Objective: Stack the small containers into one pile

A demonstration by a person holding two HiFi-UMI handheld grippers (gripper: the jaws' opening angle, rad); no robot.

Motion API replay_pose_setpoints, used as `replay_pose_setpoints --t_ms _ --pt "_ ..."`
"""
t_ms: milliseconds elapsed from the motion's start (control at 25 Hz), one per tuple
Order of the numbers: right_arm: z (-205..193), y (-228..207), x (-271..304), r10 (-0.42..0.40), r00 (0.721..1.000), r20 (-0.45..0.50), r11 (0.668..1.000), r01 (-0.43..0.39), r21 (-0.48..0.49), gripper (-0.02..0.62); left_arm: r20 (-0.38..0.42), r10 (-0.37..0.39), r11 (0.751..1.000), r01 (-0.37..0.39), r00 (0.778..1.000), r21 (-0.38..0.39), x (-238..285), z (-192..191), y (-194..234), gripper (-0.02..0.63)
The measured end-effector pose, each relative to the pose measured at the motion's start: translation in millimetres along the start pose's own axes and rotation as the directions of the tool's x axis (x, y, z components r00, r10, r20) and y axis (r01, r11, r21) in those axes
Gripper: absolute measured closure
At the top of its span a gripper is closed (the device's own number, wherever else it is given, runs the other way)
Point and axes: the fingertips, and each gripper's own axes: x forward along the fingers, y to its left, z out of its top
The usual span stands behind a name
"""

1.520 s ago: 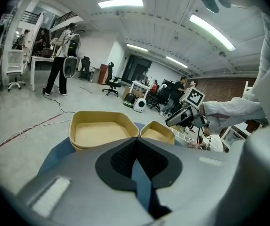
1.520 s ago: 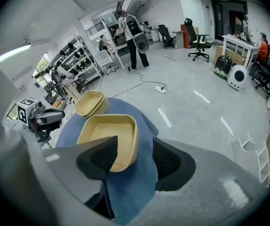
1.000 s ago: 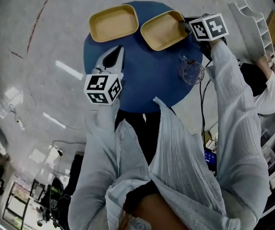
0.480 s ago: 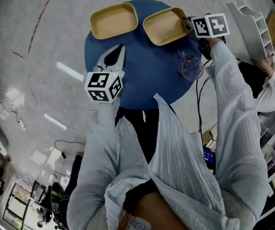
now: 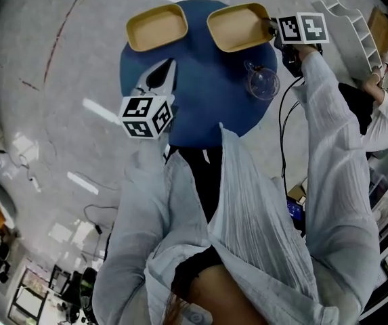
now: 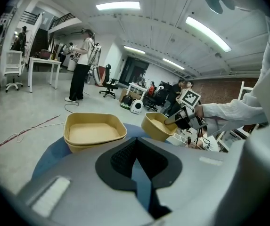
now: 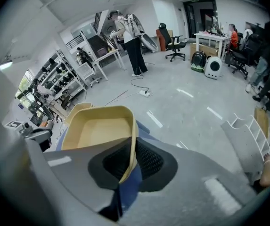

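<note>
Grip: right claw [image 7: 126, 166] clamped on rim of right-hand container [image 5: 238, 27], far edge of blue tabletop [image 5: 200, 114].
Idle: left claw [image 6: 135, 157] closed, empty.
Next: likely lift across, nest squarely in left container [image 5: 156, 27].

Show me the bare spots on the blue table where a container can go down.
Widest bare patch: the blue table's middle, bordered by the left container, the right container, the glass piece and the left gripper. The near edge is bare too. The far rim is crowded: both containers, with the right gripper clamped on the right container's rim.
</note>
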Motion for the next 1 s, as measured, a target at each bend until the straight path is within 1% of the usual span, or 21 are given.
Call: replay_pose_setpoints --t_ms 320,480,640,800,1000 --pt "-1.1 1.9 -36.2 -0.079 0.996 0.041 0.997 0.078 0.029 0.575 -0.011 -0.078 0.996 0.079 0.997 0.037 -3.2 5.3 -3.6 0.591" --pt "0.3 7.4 -58.0 -0.131 0.989 0.072 0.989 0.126 0.074 0.577 -0.036 -0.160 0.985 0.162 0.986 0.066 2.9 12.1 -2.2 0.591" --pt "3.5 32.5 -64.1 -0.169 0.981 0.090 0.980 0.157 0.124 0.575 -0.058 -0.224 0.969 0.229 0.973 0.095 -3.4 21.9 16.6 0.591" --pt "9.6 60.7 -68.1 -0.190 0.975 0.116 0.973 0.171 0.156 0.575 -0.086 -0.264 0.954 0.274 0.961 0.126 -11.4 28.0 35.2 0.591" --pt "16.4 92.1 -60.0 -0.205 0.970 0.133 0.968 0.181 0.173 0.575 -0.091 -0.310 0.936 0.321 0.946 0.146 -21.3 37.4 51.6 0.591"
